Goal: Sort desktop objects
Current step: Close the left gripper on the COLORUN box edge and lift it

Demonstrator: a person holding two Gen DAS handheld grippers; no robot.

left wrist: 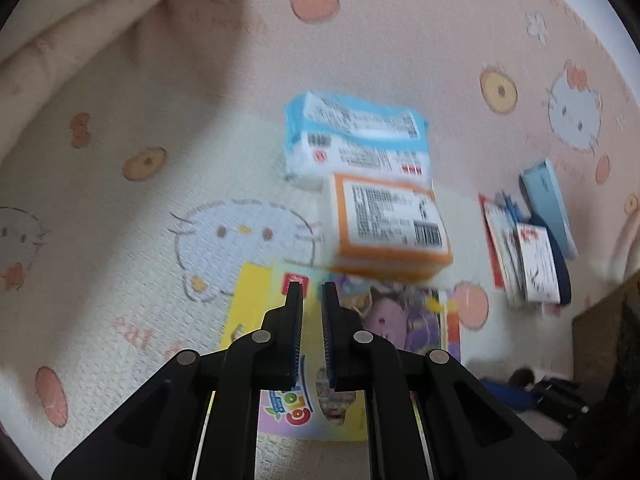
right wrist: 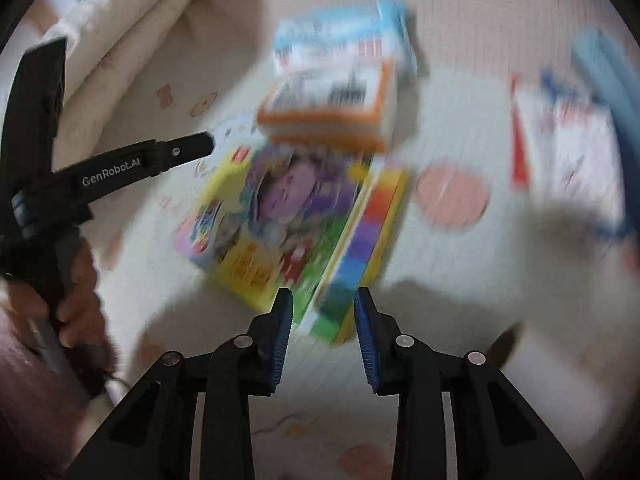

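Note:
A colourful children's book (left wrist: 340, 360) lies on the patterned bedsheet, right under my left gripper (left wrist: 311, 288), whose jaws stand nearly together with a narrow empty gap. An orange-edged tissue pack (left wrist: 390, 226) rests on the book's far edge, and a blue-edged tissue pack (left wrist: 356, 140) lies behind it. In the blurred right wrist view the book (right wrist: 280, 220) lies with a second rainbow-spined book (right wrist: 360, 248) beside it. My right gripper (right wrist: 323, 300) is open and empty, just short of the books' near corner. The orange pack (right wrist: 332, 108) and blue pack (right wrist: 344, 40) lie beyond.
A pile of red-and-white booklets (left wrist: 524, 256) and a light blue box (left wrist: 548, 204) lie to the right. A folded cream blanket (left wrist: 88, 20) rises at the far left. The left gripper's body and the hand holding it (right wrist: 72, 184) fill the left of the right wrist view.

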